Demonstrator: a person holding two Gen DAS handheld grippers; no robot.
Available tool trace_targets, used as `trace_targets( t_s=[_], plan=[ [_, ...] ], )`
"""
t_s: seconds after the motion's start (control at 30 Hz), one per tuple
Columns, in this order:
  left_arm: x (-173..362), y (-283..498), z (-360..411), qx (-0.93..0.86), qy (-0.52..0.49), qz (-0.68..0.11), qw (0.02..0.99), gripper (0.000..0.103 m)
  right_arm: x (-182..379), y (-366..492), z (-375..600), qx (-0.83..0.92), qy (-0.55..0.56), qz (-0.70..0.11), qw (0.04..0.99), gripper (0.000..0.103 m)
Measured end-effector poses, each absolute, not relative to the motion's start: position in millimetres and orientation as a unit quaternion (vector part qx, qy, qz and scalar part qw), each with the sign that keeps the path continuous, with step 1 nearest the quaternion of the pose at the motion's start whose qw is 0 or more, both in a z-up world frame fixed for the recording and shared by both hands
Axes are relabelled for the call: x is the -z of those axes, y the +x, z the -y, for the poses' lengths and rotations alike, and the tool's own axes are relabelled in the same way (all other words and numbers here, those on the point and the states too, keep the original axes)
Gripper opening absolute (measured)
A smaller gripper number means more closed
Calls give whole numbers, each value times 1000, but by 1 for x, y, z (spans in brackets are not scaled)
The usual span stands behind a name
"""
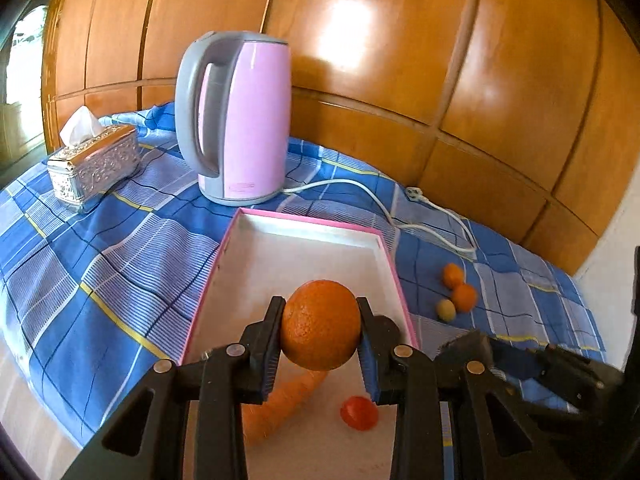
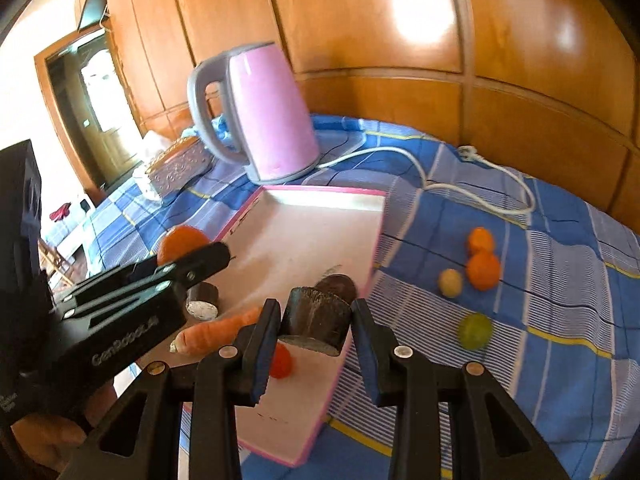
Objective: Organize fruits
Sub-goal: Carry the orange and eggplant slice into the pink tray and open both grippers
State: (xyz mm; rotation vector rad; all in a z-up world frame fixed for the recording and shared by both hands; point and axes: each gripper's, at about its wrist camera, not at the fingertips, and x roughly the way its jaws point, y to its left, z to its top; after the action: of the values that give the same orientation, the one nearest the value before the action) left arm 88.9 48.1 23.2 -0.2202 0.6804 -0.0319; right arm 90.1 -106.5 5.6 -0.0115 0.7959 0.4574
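Note:
My left gripper (image 1: 320,322) is shut on a large orange (image 1: 320,324) and holds it above the pink-rimmed white tray (image 1: 280,248). A carrot (image 1: 280,404) and a small red tomato (image 1: 359,412) lie in the tray below it. My right gripper (image 2: 314,322) is shut on a dark brown cut piece (image 2: 316,320) over the tray's right edge (image 2: 360,292). In the right wrist view, the left gripper (image 2: 208,258) with the orange (image 2: 180,242) is at the left. Two small oranges (image 2: 482,258), a yellowish fruit (image 2: 450,282) and a green lime (image 2: 475,330) lie on the cloth right of the tray.
A pink kettle (image 1: 240,120) stands behind the tray, its white cord (image 1: 432,216) trailing right. A silver tissue box (image 1: 94,164) sits at the back left. A blue checked cloth (image 1: 100,264) covers the table. Wooden panels form the back wall. Another dark cut piece (image 2: 203,300) lies in the tray.

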Motion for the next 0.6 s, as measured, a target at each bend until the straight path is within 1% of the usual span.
trace_targets(
  t_s=[0.17, 0.23, 0.33, 0.43, 0.6],
  plan=[
    [-15, 105, -58, 0, -122, -347, 930, 35, -1, 102, 88, -230, -17, -390, 891, 38],
    [-13, 107, -62, -5, -130, -350, 928, 39, 2, 109, 83, -233, -17, -395, 889, 38],
    [-11, 104, -63, -11, -126, -349, 929, 41, 6, 112, 79, -238, -15, -401, 884, 42],
    [-8, 100, -64, -19, -126, -354, 926, 41, 10, 109, 79, -237, -12, -403, 884, 50],
    [-4, 89, -58, -21, -127, -360, 924, 41, 15, 101, 88, -224, 3, -410, 884, 51]
  ],
)
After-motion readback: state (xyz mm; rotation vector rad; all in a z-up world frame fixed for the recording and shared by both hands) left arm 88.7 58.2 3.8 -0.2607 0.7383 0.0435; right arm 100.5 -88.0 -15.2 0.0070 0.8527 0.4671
